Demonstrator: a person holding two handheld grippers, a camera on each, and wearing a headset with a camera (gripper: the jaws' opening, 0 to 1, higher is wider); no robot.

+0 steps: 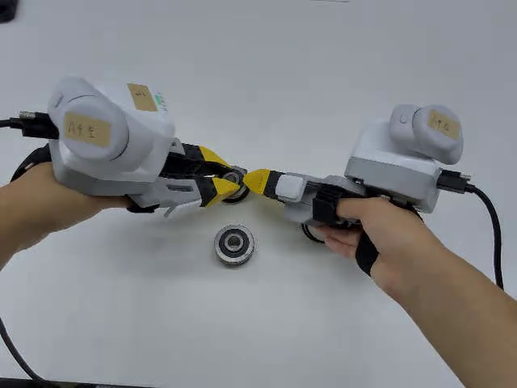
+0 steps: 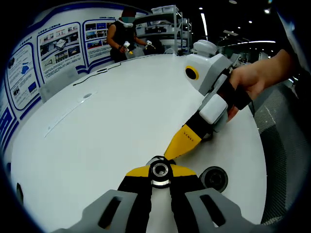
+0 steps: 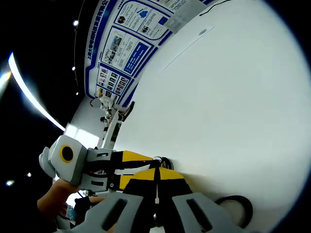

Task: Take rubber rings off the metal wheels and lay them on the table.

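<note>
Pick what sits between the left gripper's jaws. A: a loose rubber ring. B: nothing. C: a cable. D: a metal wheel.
D: in the left gripper view, the left gripper has its yellow jaws closed on either side of a metal wheel.

1 wheel (image 2: 160, 173) clamped in left gripper (image 1: 226, 176), 2nd wheel (image 1: 234, 245) flat on table (image 1: 323, 65).

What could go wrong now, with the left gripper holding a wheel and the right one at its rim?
The left gripper holds the wheel only by its jaw tips, so a pull from the right gripper may twist it loose. If it slips, it could strike the second wheel lying on the table close by. The loose rubber ring by the right gripper might get swept aside.
</note>
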